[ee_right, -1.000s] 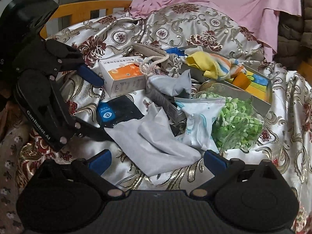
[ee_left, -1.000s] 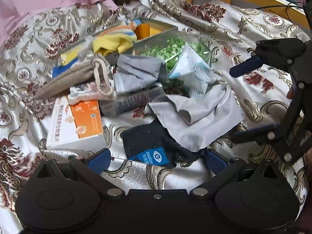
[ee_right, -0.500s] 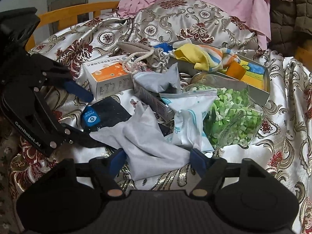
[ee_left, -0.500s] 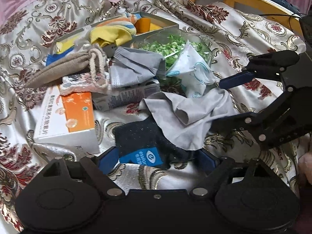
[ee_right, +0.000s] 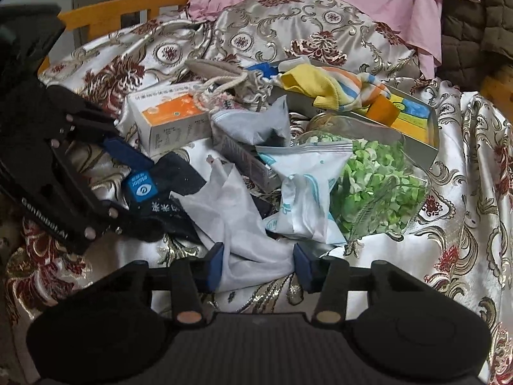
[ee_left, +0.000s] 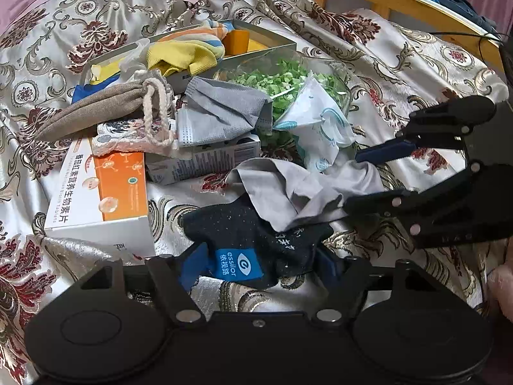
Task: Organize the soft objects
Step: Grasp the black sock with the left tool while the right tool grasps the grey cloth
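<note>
In the left wrist view, an orange-and-white box (ee_left: 96,189) lay at the left of the frame on the patterned satin cover (ee_left: 400,61). Low in the centre, the left gripper (ee_left: 259,264) had just been closing its jaws around the black cloth (ee_left: 243,231) with the blue label; the cloth sat between the blue pads, but whether they pressed on it could not be told. A grey cloth (ee_left: 288,189) overlapped the black one toward the right, where the right gripper (ee_left: 359,181) reached in. In the right wrist view, that gripper (ee_right: 258,263) had likewise been closing, the grey cloth (ee_right: 237,224) between its pads, and its grip could not be judged. A clear bag of green pieces (ee_right: 378,186) lay right of centre.
</note>
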Demonstrator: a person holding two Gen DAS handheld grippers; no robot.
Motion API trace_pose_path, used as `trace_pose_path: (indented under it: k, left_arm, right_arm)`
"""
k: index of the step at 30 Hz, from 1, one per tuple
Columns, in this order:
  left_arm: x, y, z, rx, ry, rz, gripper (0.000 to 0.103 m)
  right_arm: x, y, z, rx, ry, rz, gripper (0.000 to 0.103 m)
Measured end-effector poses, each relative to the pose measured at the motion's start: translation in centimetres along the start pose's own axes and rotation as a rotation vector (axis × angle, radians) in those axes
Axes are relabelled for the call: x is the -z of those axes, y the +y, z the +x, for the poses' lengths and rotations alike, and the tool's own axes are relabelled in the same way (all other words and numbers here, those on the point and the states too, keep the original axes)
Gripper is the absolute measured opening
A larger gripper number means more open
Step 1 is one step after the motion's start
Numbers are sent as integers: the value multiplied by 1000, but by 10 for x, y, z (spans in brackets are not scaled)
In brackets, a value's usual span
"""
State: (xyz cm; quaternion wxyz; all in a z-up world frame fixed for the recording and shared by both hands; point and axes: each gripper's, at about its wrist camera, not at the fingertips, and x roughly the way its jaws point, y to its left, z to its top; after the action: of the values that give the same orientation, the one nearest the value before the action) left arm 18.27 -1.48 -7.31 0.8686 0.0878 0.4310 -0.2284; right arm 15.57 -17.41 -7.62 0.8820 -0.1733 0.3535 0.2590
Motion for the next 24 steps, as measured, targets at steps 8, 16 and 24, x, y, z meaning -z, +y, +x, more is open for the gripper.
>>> trace_pose_path:
  k: [8,16,24]
  left_arm:
    - [-5,7,1,3,-24,-71,42]
    - [-10,18,8,38,-24,-161,24]
    - [-12,19,17,90,-9,-200,12]
  right_arm:
    - [4,5,7,39,40,-30,53]
    - [4,1,18,28,55,9,56]
    - [5,-4,27,8,56,75,32]
